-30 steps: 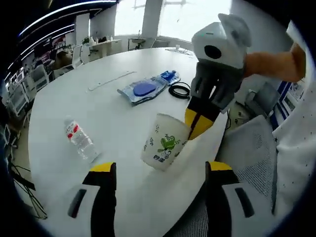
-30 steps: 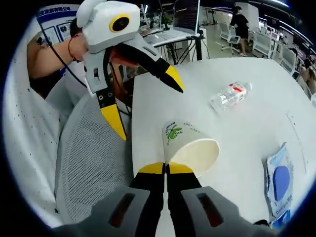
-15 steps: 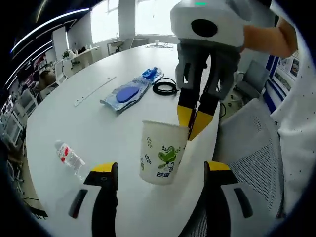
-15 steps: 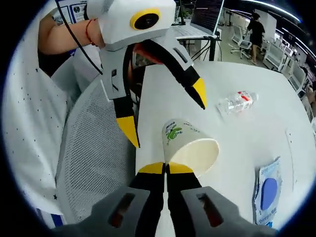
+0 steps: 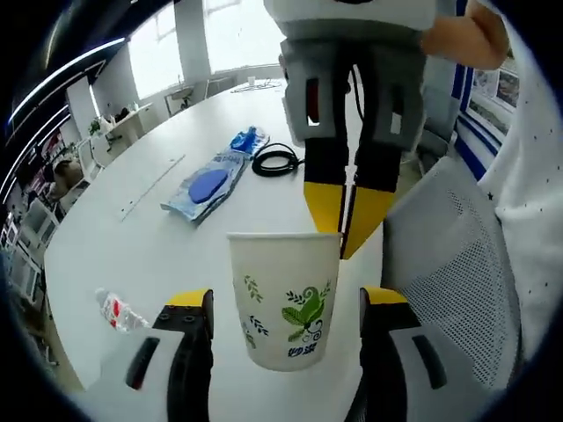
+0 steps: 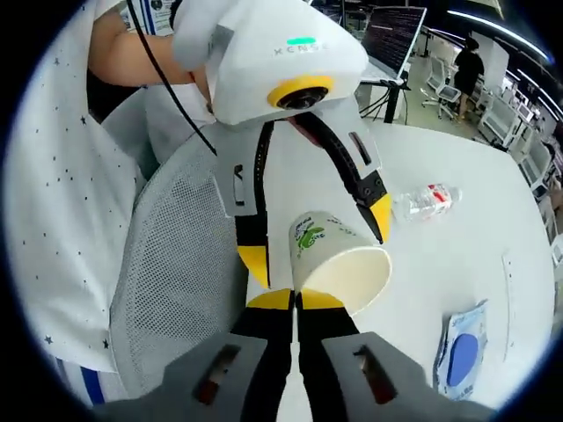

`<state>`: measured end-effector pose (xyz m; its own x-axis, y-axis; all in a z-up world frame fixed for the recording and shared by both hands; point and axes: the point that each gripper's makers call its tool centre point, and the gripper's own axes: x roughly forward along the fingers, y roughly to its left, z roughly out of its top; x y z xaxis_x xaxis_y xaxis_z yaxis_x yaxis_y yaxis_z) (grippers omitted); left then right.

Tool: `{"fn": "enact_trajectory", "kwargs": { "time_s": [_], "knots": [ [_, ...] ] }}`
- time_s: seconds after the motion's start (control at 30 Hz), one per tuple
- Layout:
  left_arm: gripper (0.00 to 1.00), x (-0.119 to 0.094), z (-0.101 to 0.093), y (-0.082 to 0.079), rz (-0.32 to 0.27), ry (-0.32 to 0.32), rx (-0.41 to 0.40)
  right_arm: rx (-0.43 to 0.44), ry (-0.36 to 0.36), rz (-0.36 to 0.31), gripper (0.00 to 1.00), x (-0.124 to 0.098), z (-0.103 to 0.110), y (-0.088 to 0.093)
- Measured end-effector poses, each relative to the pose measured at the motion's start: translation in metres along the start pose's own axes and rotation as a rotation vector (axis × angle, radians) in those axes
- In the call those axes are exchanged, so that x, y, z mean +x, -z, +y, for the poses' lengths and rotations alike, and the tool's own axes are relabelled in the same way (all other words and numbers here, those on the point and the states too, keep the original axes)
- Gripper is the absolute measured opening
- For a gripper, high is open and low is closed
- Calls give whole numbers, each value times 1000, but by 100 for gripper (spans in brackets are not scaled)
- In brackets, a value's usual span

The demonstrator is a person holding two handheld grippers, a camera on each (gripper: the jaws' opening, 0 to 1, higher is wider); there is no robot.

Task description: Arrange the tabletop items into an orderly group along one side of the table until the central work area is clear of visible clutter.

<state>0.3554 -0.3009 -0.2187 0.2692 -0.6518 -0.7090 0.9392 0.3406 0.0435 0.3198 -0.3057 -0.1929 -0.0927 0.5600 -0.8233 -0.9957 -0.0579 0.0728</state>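
Note:
A white paper cup (image 5: 283, 299) with a green leaf print hangs by its rim from my right gripper (image 5: 347, 220), which comes down on it from above. In the right gripper view the right gripper (image 6: 296, 299) is shut on the rim of the cup (image 6: 339, 259). My left gripper (image 5: 286, 303) is open, with one yellow-tipped jaw on each side of the cup and not touching it. In the right gripper view, the left gripper (image 6: 317, 239) straddles the cup from the far side. A clear water bottle (image 5: 119, 312) lies on the white table (image 5: 132, 229).
A blue-and-white packet (image 5: 207, 185), a small blue pack (image 5: 244, 141) and a black cable coil (image 5: 277, 161) lie farther along the table. A grey mesh chair (image 5: 449, 255) stands against the table edge. The bottle (image 6: 427, 200) and packet (image 6: 459, 356) lie beyond the cup.
The right gripper has kept hold of the cup and turned it upright in front of the left gripper. The left gripper has come closer, so its open jaws now flank the cup.

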Motion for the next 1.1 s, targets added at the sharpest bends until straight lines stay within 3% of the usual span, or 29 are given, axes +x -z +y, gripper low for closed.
{"fn": "enact_trajectory", "kwargs": {
  "time_s": [0.23,0.67,1.1],
  "knots": [
    [60,0,-1,-7,-47,8,39,-28,1,-3,0,-9,0,-7],
    [49,-3,3,-20,-127,4,35,-66,-10,-6,0,-18,2,-18],
    [47,-9,8,-32,-215,-1,-30,-94,25,-1,0,-29,-5,-24]
  ]
}}
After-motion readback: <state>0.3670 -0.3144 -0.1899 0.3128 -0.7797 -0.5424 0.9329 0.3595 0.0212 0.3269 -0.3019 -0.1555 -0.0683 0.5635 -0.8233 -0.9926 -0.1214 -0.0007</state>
